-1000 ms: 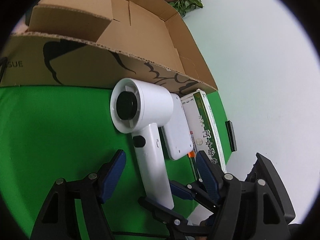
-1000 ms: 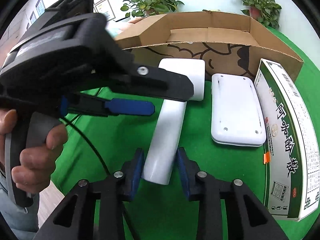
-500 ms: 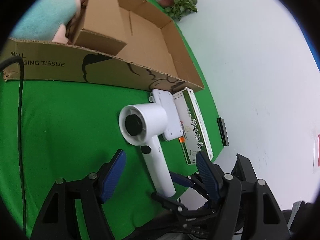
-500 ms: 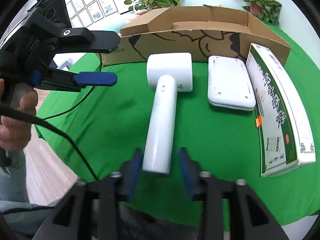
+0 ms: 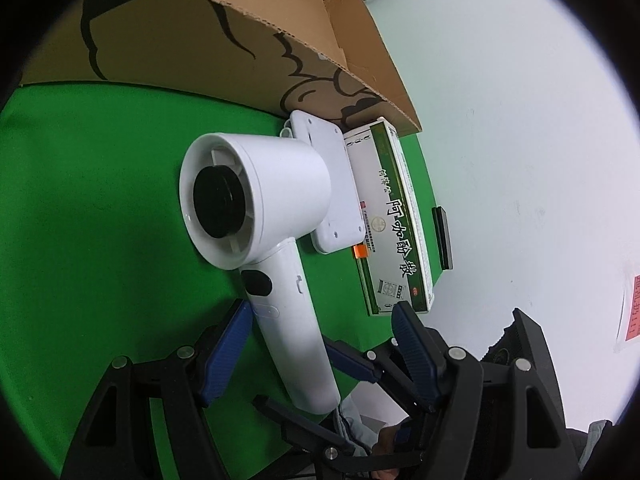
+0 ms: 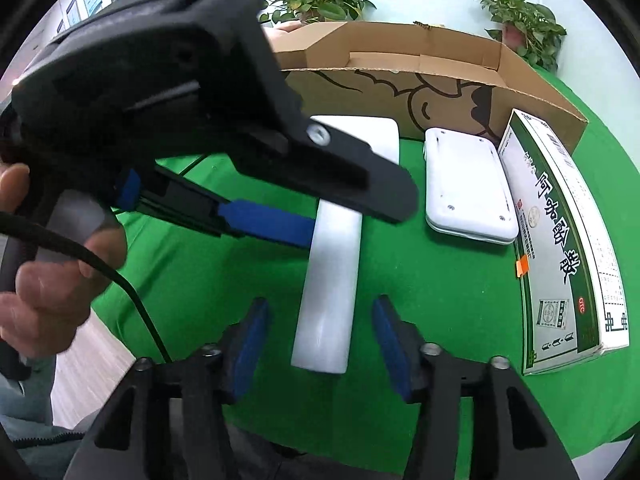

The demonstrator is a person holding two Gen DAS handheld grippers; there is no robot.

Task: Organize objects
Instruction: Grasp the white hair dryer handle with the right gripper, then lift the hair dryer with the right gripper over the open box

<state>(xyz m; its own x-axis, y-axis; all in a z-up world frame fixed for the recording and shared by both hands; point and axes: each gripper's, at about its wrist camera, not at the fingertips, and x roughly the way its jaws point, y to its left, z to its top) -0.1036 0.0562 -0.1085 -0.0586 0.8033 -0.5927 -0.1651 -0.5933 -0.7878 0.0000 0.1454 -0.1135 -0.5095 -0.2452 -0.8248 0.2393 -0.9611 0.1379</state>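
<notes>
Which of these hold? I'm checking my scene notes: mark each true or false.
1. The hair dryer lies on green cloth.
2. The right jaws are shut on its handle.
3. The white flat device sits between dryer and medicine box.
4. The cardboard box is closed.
1. True: the hair dryer lies on the green cloth.
2. False: the right gripper is open, its jaws either side of the handle.
3. True: white flat device, medicine box.
4. False: the cardboard box is open-topped.

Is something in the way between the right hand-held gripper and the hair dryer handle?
Nothing visible: the right hand-held gripper is open, its pads on either side of the hair dryer handle's end. The left hand-held gripper reaches across higher up.
</notes>
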